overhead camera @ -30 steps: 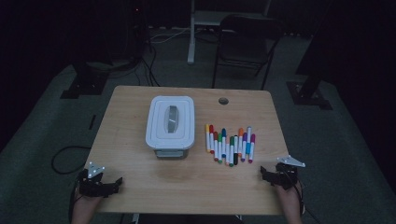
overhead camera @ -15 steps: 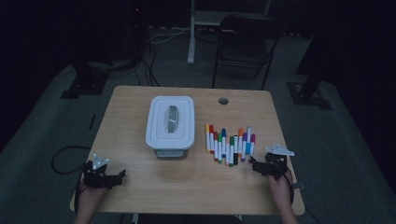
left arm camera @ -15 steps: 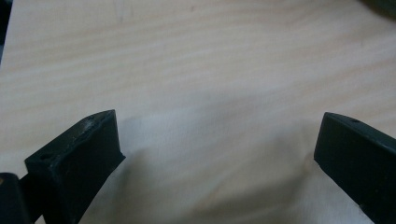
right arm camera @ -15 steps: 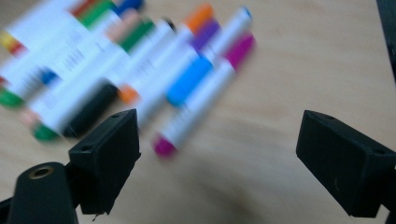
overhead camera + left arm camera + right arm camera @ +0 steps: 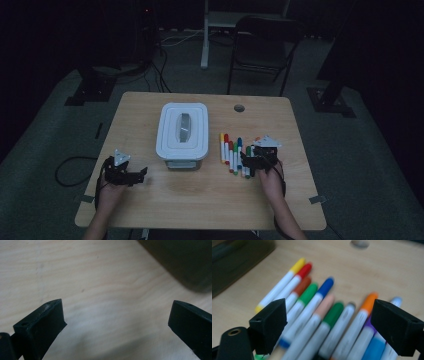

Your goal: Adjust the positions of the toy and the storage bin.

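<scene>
A row of several coloured markers (image 5: 234, 152) lies on the wooden table (image 5: 200, 200), right of a white lidded box (image 5: 183, 130). My right gripper (image 5: 254, 161) hovers open over the near ends of the markers. In the right gripper view its jaws straddle the markers (image 5: 322, 315), with yellow, red, green, blue and orange caps pointing away. My left gripper (image 5: 131, 176) stands open over bare wood at the front left, apart from the box. The left gripper view has bare table (image 5: 105, 302) between its jaws.
A round cable hole (image 5: 239, 108) sits in the table's far side. A dark chair (image 5: 265, 45) and stand legs lie on the floor beyond the table. The box's dark edge (image 5: 180, 262) shows at the upper right of the left gripper view.
My right gripper has moved left and forward from the table's right edge onto the markers. My left gripper has shifted slightly to the right and forward.
</scene>
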